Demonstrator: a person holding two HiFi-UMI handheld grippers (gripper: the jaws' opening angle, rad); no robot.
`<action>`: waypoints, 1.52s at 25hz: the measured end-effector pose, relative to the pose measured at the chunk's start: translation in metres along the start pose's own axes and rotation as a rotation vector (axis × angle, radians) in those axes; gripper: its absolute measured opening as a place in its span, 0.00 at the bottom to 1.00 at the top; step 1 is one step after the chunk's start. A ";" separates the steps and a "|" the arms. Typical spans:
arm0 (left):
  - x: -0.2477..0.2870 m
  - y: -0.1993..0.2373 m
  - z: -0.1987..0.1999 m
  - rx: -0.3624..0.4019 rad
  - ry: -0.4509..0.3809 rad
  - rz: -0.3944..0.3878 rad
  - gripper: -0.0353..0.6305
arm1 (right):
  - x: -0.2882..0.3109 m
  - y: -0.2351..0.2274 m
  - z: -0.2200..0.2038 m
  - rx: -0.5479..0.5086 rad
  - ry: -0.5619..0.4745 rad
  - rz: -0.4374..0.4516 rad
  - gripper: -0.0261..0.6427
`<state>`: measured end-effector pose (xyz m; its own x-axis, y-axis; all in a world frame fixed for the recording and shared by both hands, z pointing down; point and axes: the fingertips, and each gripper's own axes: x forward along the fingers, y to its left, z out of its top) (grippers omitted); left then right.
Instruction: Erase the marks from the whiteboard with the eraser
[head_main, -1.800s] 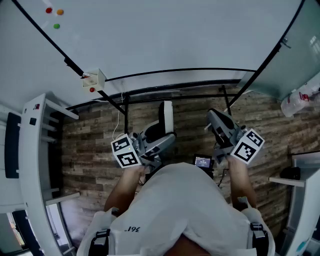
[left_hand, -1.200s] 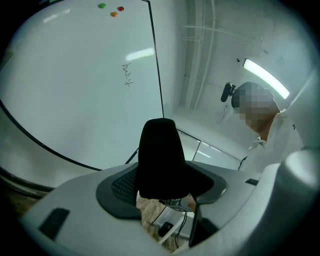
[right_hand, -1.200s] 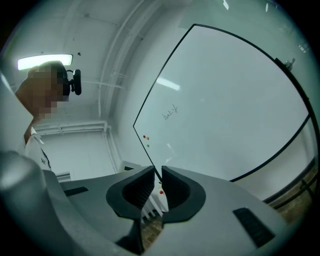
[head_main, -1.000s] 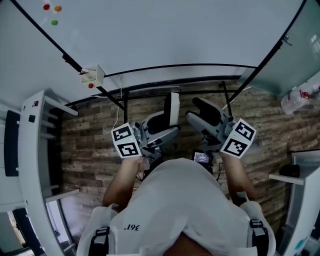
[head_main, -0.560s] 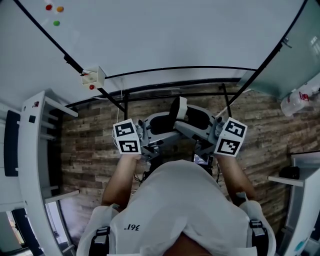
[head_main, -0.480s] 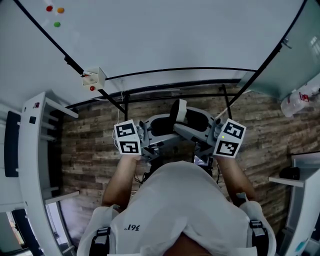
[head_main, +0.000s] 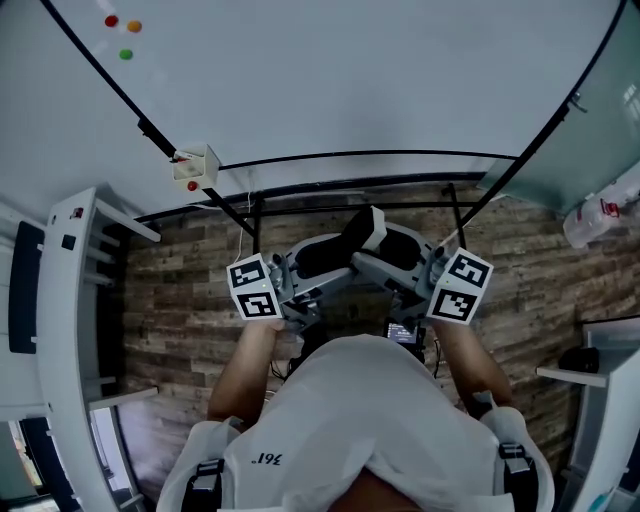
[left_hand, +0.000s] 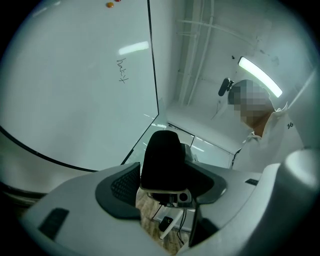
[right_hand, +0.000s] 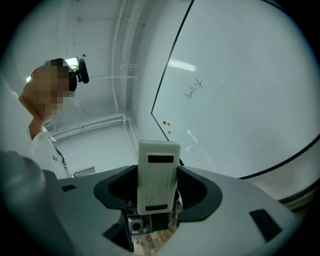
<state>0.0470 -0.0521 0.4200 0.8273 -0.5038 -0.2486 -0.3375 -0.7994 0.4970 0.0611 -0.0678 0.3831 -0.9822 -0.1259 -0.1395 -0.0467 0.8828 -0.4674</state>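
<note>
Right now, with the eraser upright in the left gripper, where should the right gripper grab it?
Probably by the eraser's two long edges, mid-length, right gripper coming from its white plastic back; that leaves the black felt face free for the whiteboard.

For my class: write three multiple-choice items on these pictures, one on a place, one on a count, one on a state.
1. In the head view, the magnets on the whiteboard show at the picture's: A top left; B bottom right; C centre.
2. How many magnets? A one; B three; C five.
3. The eraser is: A flat on the board; B on the floor; C in the air.
A: they cluster top left. B: red, orange, green. C: it stands between the jaws of the left gripper and right gripper, off the board.
</note>
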 end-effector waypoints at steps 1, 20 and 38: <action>-0.003 0.005 0.006 -0.003 -0.015 0.005 0.46 | 0.007 -0.003 0.002 0.004 -0.008 0.000 0.44; -0.055 0.045 0.062 0.011 -0.239 0.078 0.46 | 0.073 -0.020 0.050 -0.067 -0.094 -0.018 0.43; -0.184 0.127 0.189 0.213 -0.325 0.288 0.07 | 0.205 -0.102 0.112 -0.268 -0.113 -0.274 0.43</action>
<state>-0.2327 -0.1232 0.3718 0.5151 -0.7633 -0.3898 -0.6449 -0.6448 0.4104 -0.1150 -0.2344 0.3043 -0.9010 -0.4094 -0.1436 -0.3651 0.8943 -0.2587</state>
